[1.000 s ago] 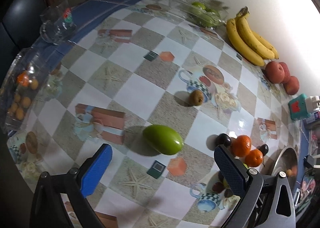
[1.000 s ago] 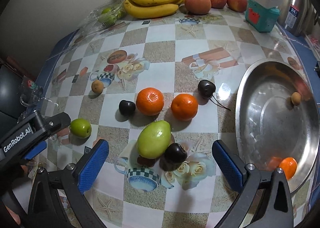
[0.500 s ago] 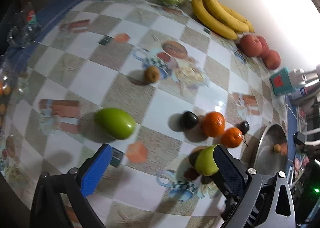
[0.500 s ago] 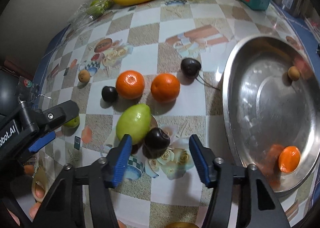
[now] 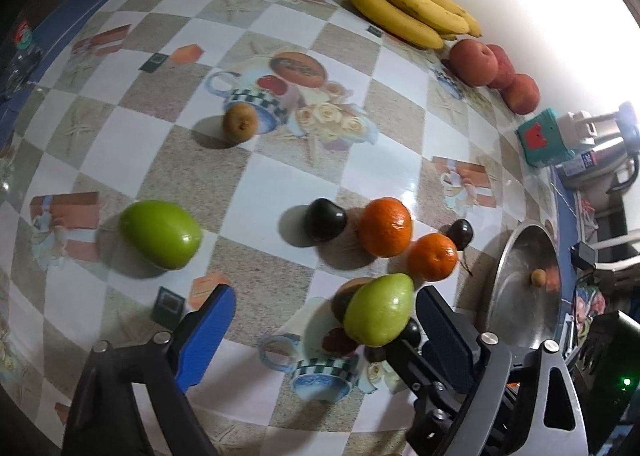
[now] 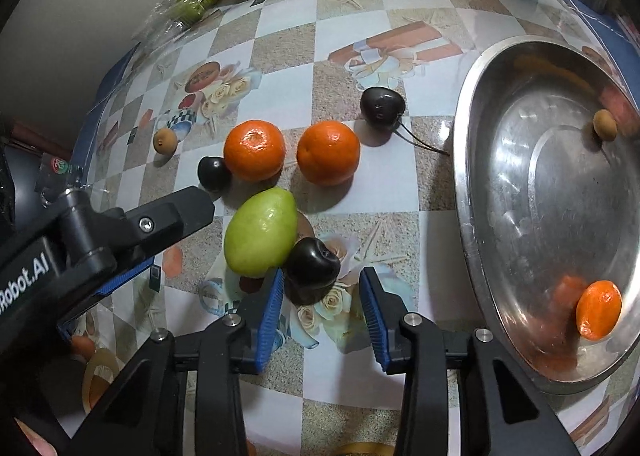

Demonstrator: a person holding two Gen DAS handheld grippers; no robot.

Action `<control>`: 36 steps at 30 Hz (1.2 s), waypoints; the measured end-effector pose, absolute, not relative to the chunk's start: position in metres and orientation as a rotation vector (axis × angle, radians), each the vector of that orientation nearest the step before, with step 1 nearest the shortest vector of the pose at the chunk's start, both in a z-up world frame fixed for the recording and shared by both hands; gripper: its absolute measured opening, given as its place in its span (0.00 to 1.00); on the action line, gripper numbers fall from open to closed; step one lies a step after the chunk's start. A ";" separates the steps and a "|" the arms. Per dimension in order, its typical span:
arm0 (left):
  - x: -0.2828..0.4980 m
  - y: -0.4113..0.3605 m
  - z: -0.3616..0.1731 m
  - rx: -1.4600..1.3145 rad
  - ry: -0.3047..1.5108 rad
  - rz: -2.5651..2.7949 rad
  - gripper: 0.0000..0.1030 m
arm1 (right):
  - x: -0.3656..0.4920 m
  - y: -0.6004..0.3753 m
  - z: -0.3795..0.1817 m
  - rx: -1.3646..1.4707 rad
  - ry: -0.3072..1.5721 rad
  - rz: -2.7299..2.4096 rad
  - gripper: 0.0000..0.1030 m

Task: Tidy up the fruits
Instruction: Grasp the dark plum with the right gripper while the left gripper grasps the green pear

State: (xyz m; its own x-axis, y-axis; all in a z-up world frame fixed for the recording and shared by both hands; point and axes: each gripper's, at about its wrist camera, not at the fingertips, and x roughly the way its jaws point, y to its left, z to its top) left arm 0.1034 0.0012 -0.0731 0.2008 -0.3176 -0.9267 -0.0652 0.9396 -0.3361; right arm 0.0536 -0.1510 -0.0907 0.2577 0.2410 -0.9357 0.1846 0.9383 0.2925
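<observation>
A dark plum [image 6: 314, 260] lies on the checkered tablecloth between the tips of my right gripper [image 6: 322, 298]. Its jaws are closing, and a gap still shows beside the right pad [image 6: 372, 312]. Touching the plum's left side is a pale green pear-shaped fruit [image 6: 260, 232] [image 5: 380, 310]. My left gripper [image 5: 326, 320] hangs above it with jaws wide and closing, the fruit near its right finger [image 5: 444, 328]. Two oranges [image 6: 254, 149] [image 6: 328, 151] sit just beyond. The steel bowl [image 6: 464, 175] at the right holds an orange [image 6: 598, 310] and a small brown fruit [image 6: 604, 123].
An oval green fruit [image 5: 160, 234] lies to the left, a small brown fruit [image 5: 240, 121] farther back. Two more dark plums [image 6: 214, 173] [image 6: 382, 103] flank the oranges. Bananas [image 5: 400, 11], peaches [image 5: 474, 63] and a teal box [image 5: 544, 137] line the wall.
My right gripper's jaws have narrowed from wide to close around the dark plum and dropped lower. The left gripper has swung right from the oval green fruit to the pear-shaped one.
</observation>
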 end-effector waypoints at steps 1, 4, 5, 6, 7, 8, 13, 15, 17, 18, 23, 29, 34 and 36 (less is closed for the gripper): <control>0.104 -0.002 -0.074 -0.332 1.367 -0.193 0.85 | 0.054 -0.152 -0.091 0.379 1.319 0.038 0.40; 0.105 -0.009 -0.079 -0.341 1.390 -0.231 0.81 | 0.053 -0.152 -0.092 0.382 1.322 0.038 0.40; 0.105 -0.010 -0.081 -0.344 1.396 -0.238 0.79 | 0.053 -0.152 -0.092 0.382 1.323 0.038 0.40; 0.105 -0.012 -0.083 -0.347 1.404 -0.243 0.79 | 0.052 -0.152 -0.092 0.384 1.324 0.037 0.40; 0.106 -0.015 -0.087 -0.346 1.414 -0.249 0.79 | 0.052 -0.152 -0.092 0.384 1.325 0.037 0.40; 0.107 -0.017 -0.089 -0.344 1.423 -0.257 0.79 | 0.052 -0.151 -0.092 0.385 1.327 0.036 0.40; 0.109 -0.029 -0.096 -0.320 1.440 -0.290 0.73 | 0.051 -0.151 -0.094 0.395 1.329 0.037 0.40; 0.109 -0.031 -0.096 -0.311 1.435 -0.295 0.67 | 0.050 -0.150 -0.094 0.395 1.329 0.038 0.40; 0.110 -0.032 -0.097 -0.307 1.437 -0.300 0.55 | 0.050 -0.150 -0.094 0.399 1.328 0.037 0.40; 0.110 -0.032 -0.097 -0.314 1.437 -0.307 0.53 | 0.050 -0.150 -0.093 0.401 1.327 0.037 0.40; 0.110 -0.034 -0.096 -0.324 1.438 -0.327 0.45 | 0.049 -0.152 -0.093 0.410 1.325 0.040 0.40; 0.110 -0.026 -0.096 -0.350 1.448 -0.298 0.45 | 0.050 -0.151 -0.094 0.418 1.319 0.044 0.40; 0.110 -0.007 -0.094 -0.370 1.445 -0.233 0.45 | 0.055 -0.146 -0.093 0.423 1.303 0.071 0.40; 0.111 -0.002 -0.094 -0.380 1.445 -0.212 0.45 | 0.057 -0.144 -0.093 0.417 1.299 0.074 0.40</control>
State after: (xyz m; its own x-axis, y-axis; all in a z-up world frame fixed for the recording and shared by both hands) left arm 0.1105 -0.0019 -0.0940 0.1210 -0.3662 -0.9226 -0.0861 0.9221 -0.3773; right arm 0.0572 -0.1436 -0.0933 0.2777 0.2840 -0.9177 0.1781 0.9235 0.3397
